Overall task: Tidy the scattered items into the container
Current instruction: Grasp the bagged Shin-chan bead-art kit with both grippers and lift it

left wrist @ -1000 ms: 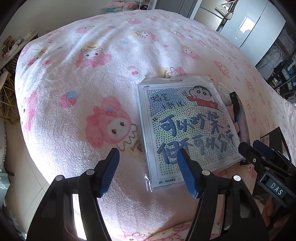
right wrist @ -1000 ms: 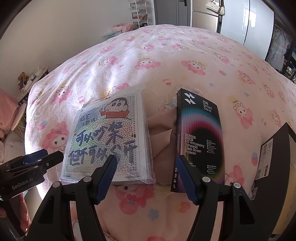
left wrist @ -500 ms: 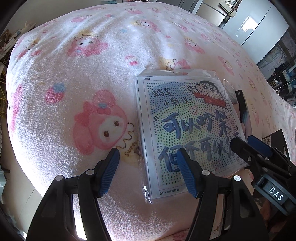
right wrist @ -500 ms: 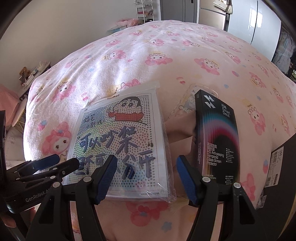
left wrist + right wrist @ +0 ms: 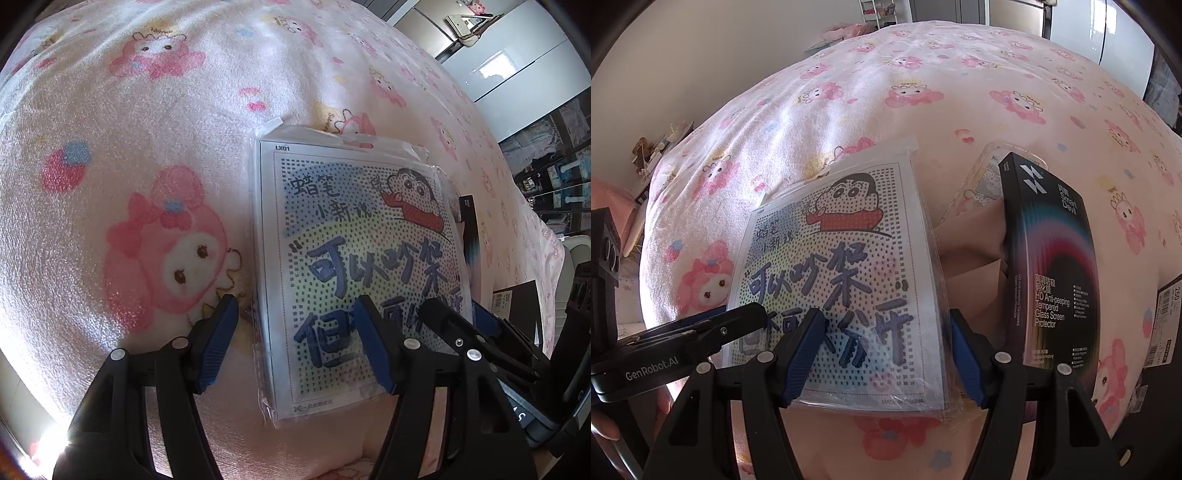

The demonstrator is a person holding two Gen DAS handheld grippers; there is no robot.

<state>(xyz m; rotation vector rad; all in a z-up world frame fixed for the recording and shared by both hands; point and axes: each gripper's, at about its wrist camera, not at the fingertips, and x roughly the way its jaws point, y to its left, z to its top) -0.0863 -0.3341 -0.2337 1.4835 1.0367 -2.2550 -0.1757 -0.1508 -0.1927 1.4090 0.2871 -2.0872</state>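
Between both tongs [image 5: 886, 350], cartoon packet [image 5: 846, 273]

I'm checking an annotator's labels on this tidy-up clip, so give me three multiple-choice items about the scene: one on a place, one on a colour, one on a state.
1. Where does the black screen protector box lie relative to the bagged cartoon sheet, in the right wrist view?
A. To its right
B. Under it
C. To its left

2. What colour are the gripper pads?
A. Red
B. Blue
C. Green

3. How do the jaws of the left gripper stand?
A. Shut on the sheet
B. Shut on the box
C. Open, straddling the sheet's left edge

Answers:
1. A, the box sits right of the sheet on the pink blanket.
2. B, the pads are blue.
3. C, neither pad presses it.
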